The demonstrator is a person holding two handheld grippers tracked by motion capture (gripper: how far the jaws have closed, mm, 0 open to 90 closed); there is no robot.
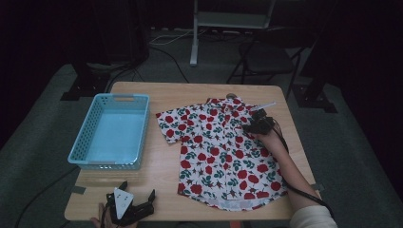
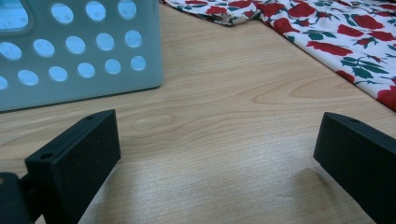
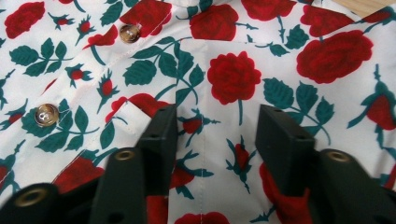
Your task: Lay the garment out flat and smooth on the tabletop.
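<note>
- Right gripper [image 3: 212, 135] fingers [image 3: 161, 140] half spread, tips down on the rose-print shirt [image 1: 221, 152], a strip of cloth between them; can't tell if the pads are pressing it yet.
- Left gripper [image 2: 219, 158] fingers [image 2: 77, 158] spread wide, bare wood between them, near the table's front edge.
- Shirt lies flat, buttoned, on the right half of the wooden table [image 1: 161, 166]; right gripper sits on its upper right part, near the sleeve.
- Two brown buttons [image 3: 46, 114] left of the right fingers.
- Blue plastic basket [image 1: 114, 130] on the table left of the shirt, apart from it.
</note>
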